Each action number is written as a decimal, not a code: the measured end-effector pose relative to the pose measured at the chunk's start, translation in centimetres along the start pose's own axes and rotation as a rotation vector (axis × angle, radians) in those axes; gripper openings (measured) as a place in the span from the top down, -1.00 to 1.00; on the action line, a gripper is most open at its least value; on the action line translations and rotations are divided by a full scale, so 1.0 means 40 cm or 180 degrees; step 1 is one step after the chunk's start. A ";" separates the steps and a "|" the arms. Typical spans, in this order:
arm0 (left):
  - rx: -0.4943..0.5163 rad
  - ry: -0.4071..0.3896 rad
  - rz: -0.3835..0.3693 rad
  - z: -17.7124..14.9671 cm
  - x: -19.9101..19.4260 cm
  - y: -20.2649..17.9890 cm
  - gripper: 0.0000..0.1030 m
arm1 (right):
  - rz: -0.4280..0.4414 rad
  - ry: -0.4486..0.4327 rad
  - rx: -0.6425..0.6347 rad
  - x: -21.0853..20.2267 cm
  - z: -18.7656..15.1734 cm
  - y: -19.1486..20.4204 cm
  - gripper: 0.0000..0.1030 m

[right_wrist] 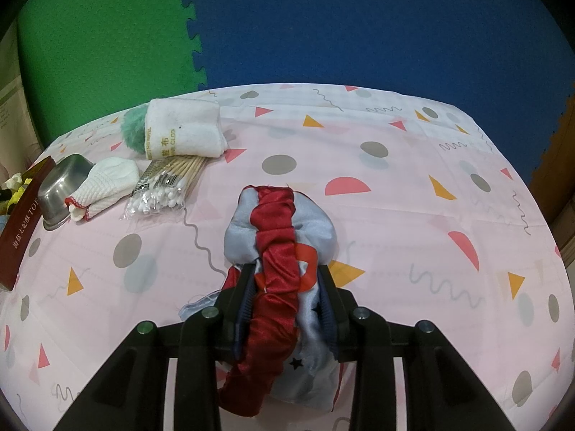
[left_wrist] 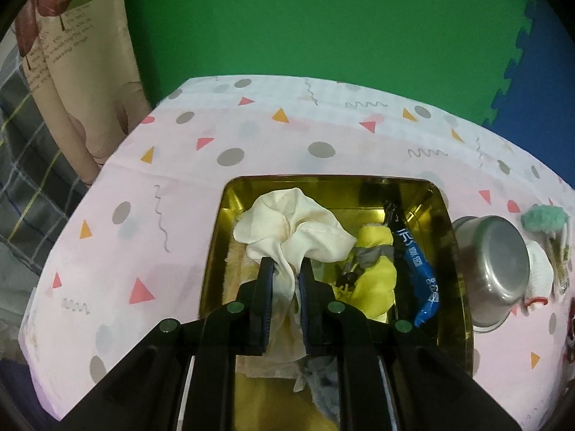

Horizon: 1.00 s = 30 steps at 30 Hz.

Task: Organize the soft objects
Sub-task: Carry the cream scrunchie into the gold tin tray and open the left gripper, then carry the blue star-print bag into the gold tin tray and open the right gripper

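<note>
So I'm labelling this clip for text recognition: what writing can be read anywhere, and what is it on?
"TO...", cut off, plus Chinese characters too small to read: dark red box.
"...E CLOTH", with gold Chinese characters above: folded white towel.
White Chinese characters, unreadable: blue packet in the gold tin.
Several printed lines, blurred: beige curtain.
Label, too small: cotton swab bag.
</note>
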<state>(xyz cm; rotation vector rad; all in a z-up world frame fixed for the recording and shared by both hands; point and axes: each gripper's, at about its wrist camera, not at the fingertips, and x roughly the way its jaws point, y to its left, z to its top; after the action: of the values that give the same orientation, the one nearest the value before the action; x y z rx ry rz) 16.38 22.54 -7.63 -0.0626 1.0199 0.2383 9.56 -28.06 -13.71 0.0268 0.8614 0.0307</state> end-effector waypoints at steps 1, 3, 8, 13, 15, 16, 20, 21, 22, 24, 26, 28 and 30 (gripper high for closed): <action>0.0007 0.0011 0.0010 0.000 0.006 -0.001 0.71 | -0.0001 0.0000 -0.0001 0.000 0.000 0.000 0.32; 0.0027 0.0034 0.0048 0.001 0.016 -0.004 0.64 | -0.0002 0.0000 -0.0002 0.000 0.000 0.000 0.32; 0.0023 0.0028 0.0060 -0.002 0.013 -0.004 0.46 | -0.0003 0.0000 -0.0003 0.001 0.000 -0.001 0.31; -0.0005 -0.0079 0.0083 -0.008 -0.015 0.005 0.05 | -0.0002 0.0001 -0.0002 0.001 0.000 0.000 0.31; -0.0039 -0.0143 0.0067 -0.015 -0.040 0.010 0.01 | -0.0002 0.0000 -0.0005 0.001 0.000 -0.002 0.31; -0.0059 -0.0172 0.0076 -0.019 -0.052 0.012 -0.01 | 0.0001 0.0000 -0.0003 0.001 0.000 -0.002 0.30; -0.0162 -0.0319 0.0070 -0.043 -0.110 0.018 -0.10 | 0.0003 0.0001 0.0002 0.001 0.000 -0.001 0.30; -0.0182 -0.0340 0.0102 -0.050 -0.122 0.020 -0.11 | 0.0011 0.0002 0.0008 0.001 0.000 -0.002 0.30; -0.0202 -0.0372 0.0134 -0.059 -0.134 0.022 -0.13 | 0.0018 0.0003 0.0015 0.001 0.000 -0.003 0.30; -0.0235 -0.0427 0.0162 -0.082 -0.159 0.027 -0.19 | 0.0027 0.0004 0.0023 0.001 -0.001 -0.004 0.30; -0.0241 -0.0436 0.0192 -0.102 -0.172 0.032 -0.19 | 0.0022 0.0004 0.0015 0.002 0.000 -0.005 0.30; -0.0283 -0.0480 0.0210 -0.124 -0.185 0.039 -0.20 | 0.0029 0.0004 0.0020 0.002 0.000 -0.004 0.30; -0.0357 -0.0526 0.0239 -0.150 -0.197 0.048 -0.21 | 0.0028 0.0003 0.0020 0.002 0.000 -0.003 0.30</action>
<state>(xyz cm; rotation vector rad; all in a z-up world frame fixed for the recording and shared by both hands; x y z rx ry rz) 6.99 22.10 -3.96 -0.1046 0.8447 0.3634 9.59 -28.19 -13.78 0.0365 0.8622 0.0363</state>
